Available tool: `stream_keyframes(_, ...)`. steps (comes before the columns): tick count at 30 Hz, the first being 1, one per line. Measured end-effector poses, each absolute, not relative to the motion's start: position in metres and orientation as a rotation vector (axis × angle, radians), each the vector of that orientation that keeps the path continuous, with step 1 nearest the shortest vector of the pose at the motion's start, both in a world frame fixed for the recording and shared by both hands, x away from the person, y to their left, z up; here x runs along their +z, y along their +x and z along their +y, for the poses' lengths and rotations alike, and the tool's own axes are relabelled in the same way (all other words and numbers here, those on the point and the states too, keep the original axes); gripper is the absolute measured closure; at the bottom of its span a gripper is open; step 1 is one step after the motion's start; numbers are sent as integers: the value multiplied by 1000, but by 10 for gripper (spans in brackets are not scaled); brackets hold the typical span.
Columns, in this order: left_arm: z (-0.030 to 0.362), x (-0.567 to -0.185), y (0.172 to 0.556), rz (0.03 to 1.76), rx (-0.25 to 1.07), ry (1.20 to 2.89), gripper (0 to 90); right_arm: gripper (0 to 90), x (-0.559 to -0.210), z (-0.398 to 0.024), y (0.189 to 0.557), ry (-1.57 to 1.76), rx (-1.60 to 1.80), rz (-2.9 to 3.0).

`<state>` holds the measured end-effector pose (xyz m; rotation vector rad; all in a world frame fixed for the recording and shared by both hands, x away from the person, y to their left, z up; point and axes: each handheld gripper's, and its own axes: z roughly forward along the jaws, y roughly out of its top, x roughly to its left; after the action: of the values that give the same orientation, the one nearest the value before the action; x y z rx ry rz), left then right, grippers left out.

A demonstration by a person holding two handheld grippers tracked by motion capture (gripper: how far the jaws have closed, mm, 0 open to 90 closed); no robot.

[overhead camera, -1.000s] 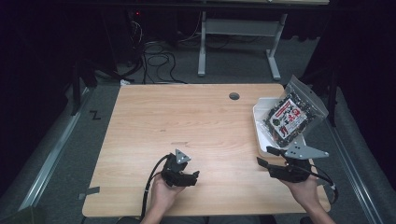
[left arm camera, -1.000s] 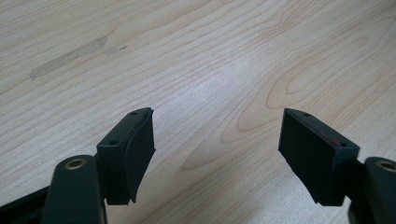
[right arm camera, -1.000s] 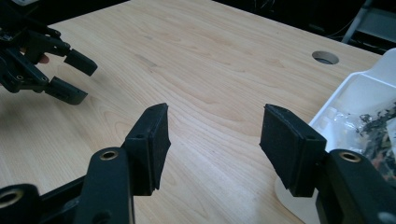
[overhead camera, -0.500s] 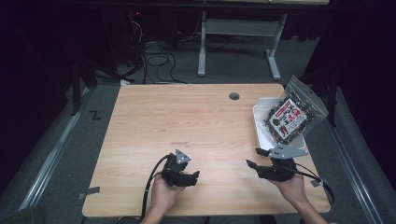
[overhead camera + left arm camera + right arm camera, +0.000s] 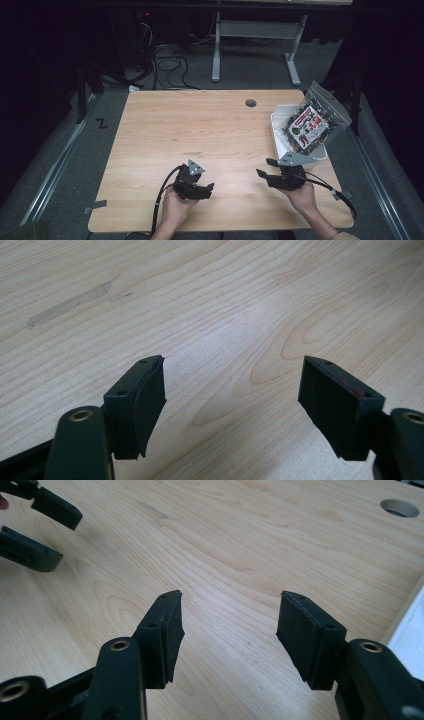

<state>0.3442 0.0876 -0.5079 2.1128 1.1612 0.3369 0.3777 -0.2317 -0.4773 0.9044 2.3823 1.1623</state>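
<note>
Both grippers rest low over the near part of a light wooden table (image 5: 200, 125). My left gripper (image 5: 209, 190) is held near the front edge with its jaws pointing right. In its own view the left gripper (image 5: 232, 385) stands open over bare wood. My right gripper (image 5: 265, 168) points left toward it, a short gap away. Seen in its own view, the right gripper (image 5: 230, 625) is open too, with nothing between its pads. The left gripper's two black jaws (image 5: 40, 525) show at the upper left of the right gripper view.
A white bin (image 5: 280, 131) stands at the table's right edge, holding a clear bag (image 5: 312, 122) of dark contents with a red label. Its white rim (image 5: 407, 630) lies close right of my right gripper. A round cable hole (image 5: 250, 103) sits near the back edge.
My right gripper has moved left, away from the white bin and toward the left gripper. The left gripper has stayed where it was.
</note>
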Motion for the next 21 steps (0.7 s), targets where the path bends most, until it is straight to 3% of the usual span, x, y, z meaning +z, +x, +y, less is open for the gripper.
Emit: stream_keyframes(21, 88, -507, 344, 1156, 346, 2112, 272, 442, -509, -215, 380, 862, 1044, 2509)
